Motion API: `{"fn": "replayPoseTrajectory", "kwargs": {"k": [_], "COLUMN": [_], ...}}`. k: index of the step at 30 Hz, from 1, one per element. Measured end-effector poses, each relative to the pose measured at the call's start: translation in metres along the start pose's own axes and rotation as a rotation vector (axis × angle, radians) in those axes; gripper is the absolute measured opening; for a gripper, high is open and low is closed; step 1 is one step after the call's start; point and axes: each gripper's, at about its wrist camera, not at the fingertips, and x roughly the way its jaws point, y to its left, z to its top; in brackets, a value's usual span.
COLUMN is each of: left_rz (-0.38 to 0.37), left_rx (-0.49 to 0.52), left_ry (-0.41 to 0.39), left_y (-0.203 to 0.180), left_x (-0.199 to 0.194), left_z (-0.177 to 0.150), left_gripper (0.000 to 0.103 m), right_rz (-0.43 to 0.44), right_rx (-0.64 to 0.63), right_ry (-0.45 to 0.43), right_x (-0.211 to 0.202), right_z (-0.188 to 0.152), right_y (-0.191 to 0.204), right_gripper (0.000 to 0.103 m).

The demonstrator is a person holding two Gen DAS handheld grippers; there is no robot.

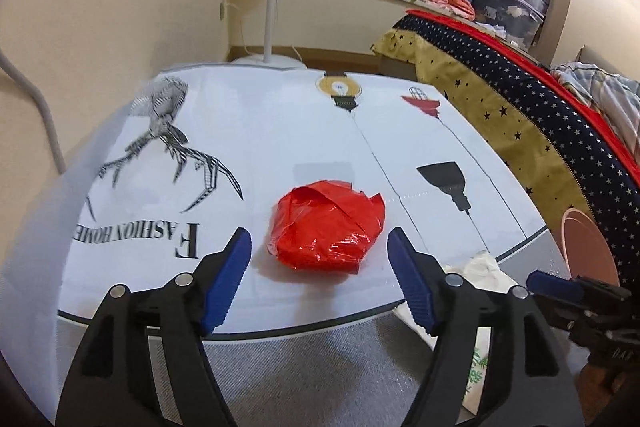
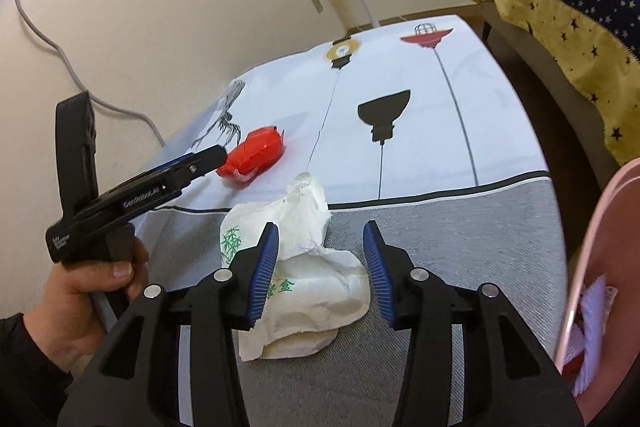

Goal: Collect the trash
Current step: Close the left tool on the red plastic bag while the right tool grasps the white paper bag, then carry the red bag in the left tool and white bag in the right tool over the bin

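- I'm holding the left gripper (image 1: 319, 259) spread, the red wrapper (image 1: 326, 225) lying mid-table between its jaws, untouched.
- I'm keeping the right gripper (image 2: 321, 269) spread around the crumpled white paper (image 2: 304, 267) near the table's (image 2: 460, 235) front edge.

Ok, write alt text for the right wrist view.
The right claw hangs open over a crumpled white wrapper on the printed table. To its left, a hand aims the left claw at a crumpled red wrapper; a pink bin shows at right.
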Motion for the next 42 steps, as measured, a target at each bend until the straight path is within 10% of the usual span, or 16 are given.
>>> {"fn": "replayPoseTrajectory", "kwargs": {"k": [8,17,42], "left_rz": [0.019,0.032,0.042], "left_rx": [0.024,0.049,-0.011], "left_ry": [0.071,0.090,-0.098], "left_y": [-0.006,-0.012,-0.061], "left_x": [0.027,0.026,-0.113], "left_z": [0.003,-0.001,-0.014], "left_gripper": [0.072,0.064,0.063], "right_rz": [0.014,0.011,-0.162], "right_rx": [-0.002,-0.026,-0.060], "right_ry": [0.040,0.007,-0.219], "right_x": [0.014,-0.002,-0.157], "right_z": [-0.001,0.000,-0.002], "right_y": [0.000,0.003,0.013], "right_gripper": [0.042,0.005,0.003]}}
